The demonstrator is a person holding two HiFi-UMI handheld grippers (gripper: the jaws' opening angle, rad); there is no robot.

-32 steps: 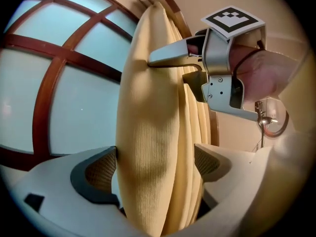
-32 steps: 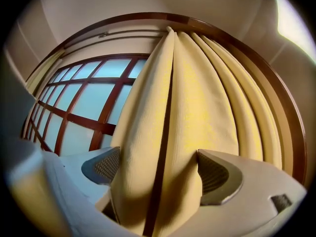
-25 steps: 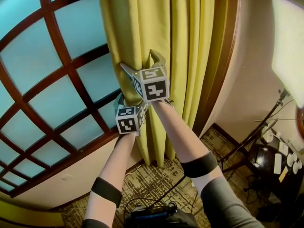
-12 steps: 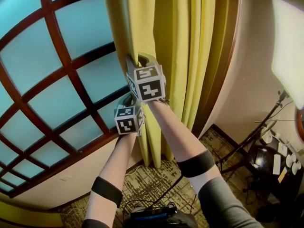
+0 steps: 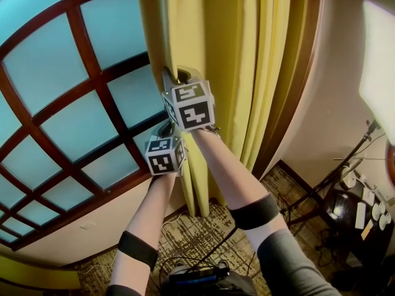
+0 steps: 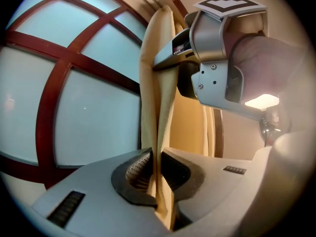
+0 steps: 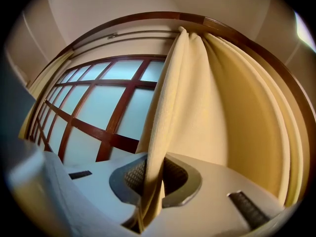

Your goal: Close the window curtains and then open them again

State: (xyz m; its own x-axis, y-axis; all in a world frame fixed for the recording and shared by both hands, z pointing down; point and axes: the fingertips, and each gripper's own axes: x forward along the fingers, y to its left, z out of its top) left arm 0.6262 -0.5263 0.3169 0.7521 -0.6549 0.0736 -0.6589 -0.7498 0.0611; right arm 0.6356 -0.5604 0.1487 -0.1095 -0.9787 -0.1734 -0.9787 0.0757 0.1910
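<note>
Head view has the yellow curtain (image 5: 216, 42) bunched in the upper middle of the frame. To its left is the window (image 5: 43, 60), whose red-brown wooden grid fills that side. You have both tools on the curtain's left edge. Your right gripper (image 5: 179, 76) is the upper one, and your left gripper (image 5: 166, 126) sits just below it and slightly left, near the frame's centre.

Your left gripper view shows a fold of the fabric running down between the two dark pads, which press on it from both sides. The other tool is clamped on the same edge at the upper right of that frame. Your right gripper view shows the same grip, with the cloth pinched between the ribbed pads and the rest billowing up to the curved rod. Both pairs of jaws have just been closing onto that fabric.

Patterned carpet (image 5: 203, 227) lies at the bottom of the head view, and a light stand (image 5: 333, 177) stands at the lower right.
</note>
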